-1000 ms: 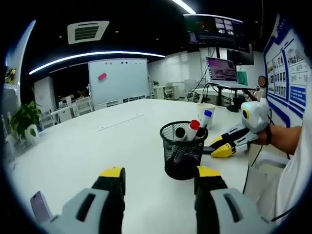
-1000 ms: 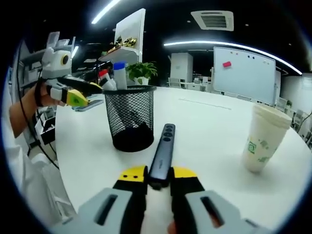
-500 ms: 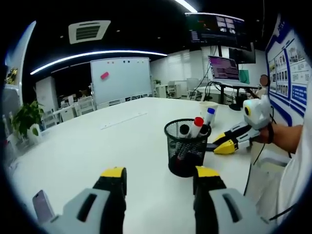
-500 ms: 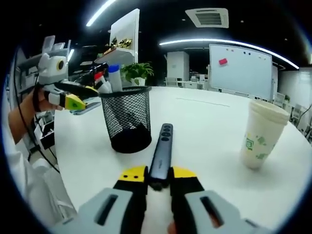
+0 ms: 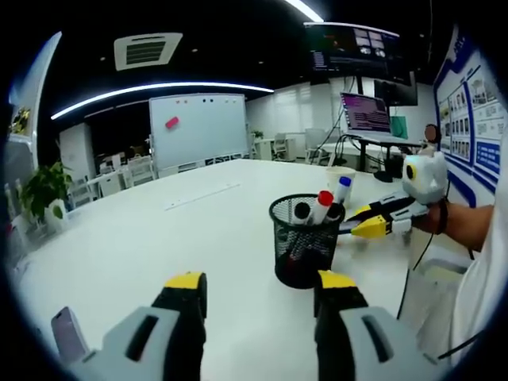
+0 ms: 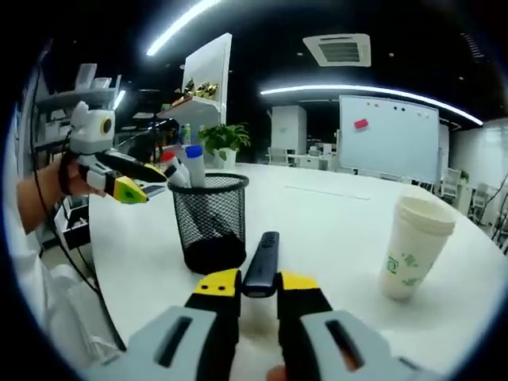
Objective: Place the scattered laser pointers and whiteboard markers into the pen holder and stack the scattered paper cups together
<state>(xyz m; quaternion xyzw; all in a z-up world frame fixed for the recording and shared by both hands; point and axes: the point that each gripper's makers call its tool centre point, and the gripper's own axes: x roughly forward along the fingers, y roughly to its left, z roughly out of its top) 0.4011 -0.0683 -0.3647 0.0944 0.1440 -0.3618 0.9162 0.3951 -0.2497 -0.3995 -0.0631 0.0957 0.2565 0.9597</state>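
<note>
Laser pointer (image 6: 259,264), slim, dark and buttoned, sits clamped between the right tongs (image 6: 249,287), raised beside the black mesh pen holder (image 6: 210,222) on the white tabletop (image 6: 333,230). Left tongs (image 5: 260,287) gape, holding nothing.

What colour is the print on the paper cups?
Green, on the white paper cups; clearest in the right gripper view.

Black mesh pen holder (image 5: 304,240) seen on a white table (image 5: 143,238), just ahead of the left gripper (image 5: 258,290).
The jaws are held apart. Markers (image 5: 324,205) are stood inside; the right gripper (image 5: 371,226) is seen beyond it.
</note>
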